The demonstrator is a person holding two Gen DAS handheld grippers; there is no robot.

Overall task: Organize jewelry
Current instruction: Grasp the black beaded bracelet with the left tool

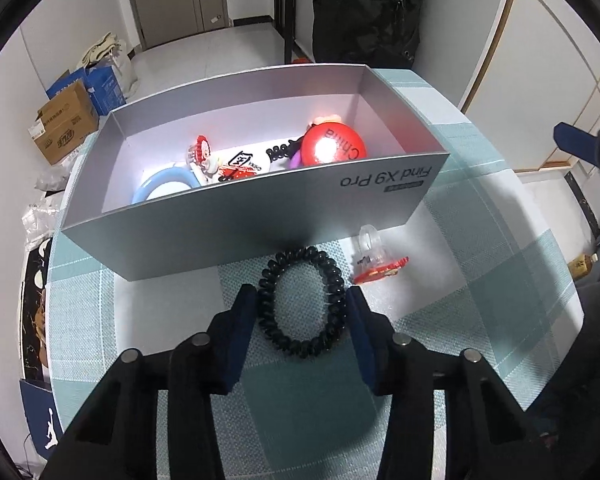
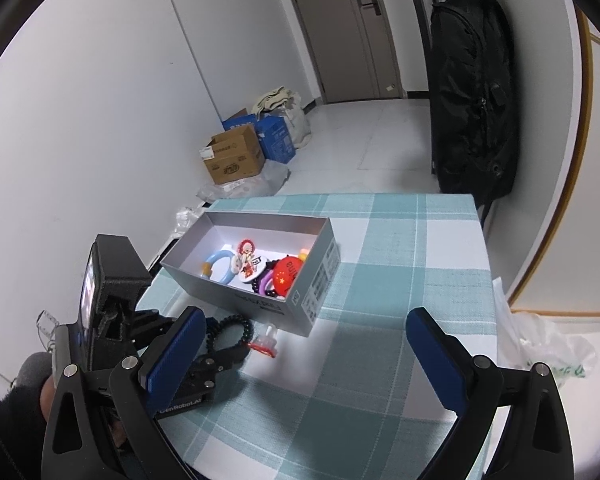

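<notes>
A black spiral hair tie (image 1: 302,302) lies flat on the checked tablecloth, just in front of the grey box (image 1: 236,220). My left gripper (image 1: 302,300) is open, with one blue pad on each side of the tie, close to or touching it. A small red and clear trinket (image 1: 376,266) lies to the tie's right. The box holds a red round badge (image 1: 334,146), a blue ring (image 1: 160,184) and several small charms. My right gripper (image 2: 306,334) is open wide and empty, held above the table; it sees the box (image 2: 260,304), the tie (image 2: 230,334) and the trinket (image 2: 264,344).
The round table (image 2: 400,280) carries a teal checked cloth. A black bag (image 2: 476,100) hangs at the back right. Cardboard boxes (image 2: 234,156) and bags sit on the floor by the wall. A plastic bag (image 2: 540,344) lies at the table's right edge.
</notes>
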